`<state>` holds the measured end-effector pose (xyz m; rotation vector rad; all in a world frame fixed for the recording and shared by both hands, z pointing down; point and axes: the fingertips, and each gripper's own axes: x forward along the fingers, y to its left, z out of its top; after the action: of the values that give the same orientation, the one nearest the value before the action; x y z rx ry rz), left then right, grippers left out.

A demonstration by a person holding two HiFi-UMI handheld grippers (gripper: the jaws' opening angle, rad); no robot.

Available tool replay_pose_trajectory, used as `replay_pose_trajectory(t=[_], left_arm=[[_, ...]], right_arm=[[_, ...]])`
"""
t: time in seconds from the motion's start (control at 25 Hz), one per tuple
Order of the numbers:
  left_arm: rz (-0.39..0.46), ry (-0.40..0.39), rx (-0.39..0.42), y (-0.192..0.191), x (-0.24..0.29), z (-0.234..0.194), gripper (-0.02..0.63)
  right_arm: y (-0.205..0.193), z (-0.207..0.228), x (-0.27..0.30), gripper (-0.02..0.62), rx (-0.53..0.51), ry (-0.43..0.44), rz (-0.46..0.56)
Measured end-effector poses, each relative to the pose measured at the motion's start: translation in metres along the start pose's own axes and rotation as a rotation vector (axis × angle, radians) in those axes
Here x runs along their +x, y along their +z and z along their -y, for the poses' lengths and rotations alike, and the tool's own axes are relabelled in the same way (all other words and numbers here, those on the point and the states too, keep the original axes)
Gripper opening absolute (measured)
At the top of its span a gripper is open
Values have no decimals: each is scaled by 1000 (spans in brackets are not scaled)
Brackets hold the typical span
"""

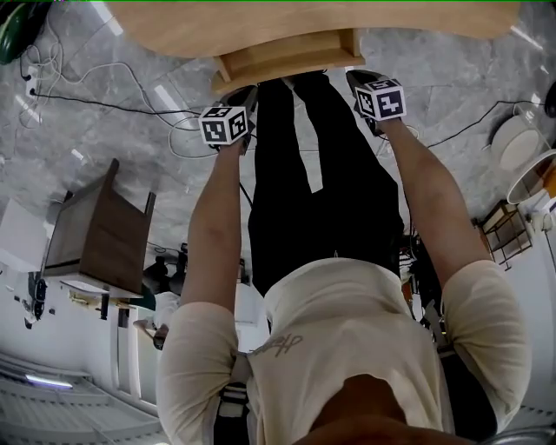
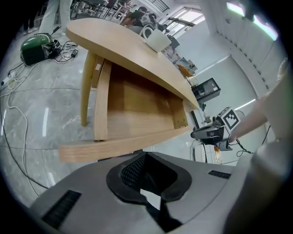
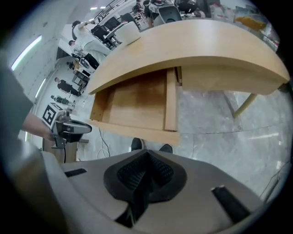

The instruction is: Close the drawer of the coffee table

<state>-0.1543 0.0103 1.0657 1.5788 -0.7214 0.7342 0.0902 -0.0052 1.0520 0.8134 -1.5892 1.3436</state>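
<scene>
**Drawer open under the coffee table, both grippers at its front**

We look down on a grey marbled floor. The pale wooden coffee table spans the top of the head view. Its drawer stands pulled well out from under the curved top, with its bare wooden bottom showing in both gripper views.

We stand right before the drawer in black trousers. Our shoes are on the floor just below the drawer's front board, between that board and the right gripper's camera. A dark wooden stand sits well to the left, apart from the table.

The left gripper is held close under the front board, near its left end. Its pads are drawn together with nothing between them. The right gripper is near the board's right end and a little short of it. Its ribbed pads meet on a centre line, also on nothing. We cannot tell whether the left gripper touches the board.

A white mug stands on the table top. A green object lies on the floor beyond the table leg. Cables trail across the floor to the left of the table.
</scene>
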Motion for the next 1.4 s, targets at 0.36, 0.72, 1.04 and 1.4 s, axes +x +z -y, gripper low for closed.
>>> replay_pose_trajectory(t=[0.36,0.72,1.04,1.4], left_arm=[[5,20,-30,-1,16,-6,5],[51,23,-90,3,17,-9,5],[65,35,-77,8,12,-6,5],[67,20,-56,14,10,-1,5]], right_arm=[[4,4,18,-3,50,22,44],[12,6,21,-3,90,32,78],[16,1,13,-3,84,40,87],[27,-2,8,-3,20,52,88]])
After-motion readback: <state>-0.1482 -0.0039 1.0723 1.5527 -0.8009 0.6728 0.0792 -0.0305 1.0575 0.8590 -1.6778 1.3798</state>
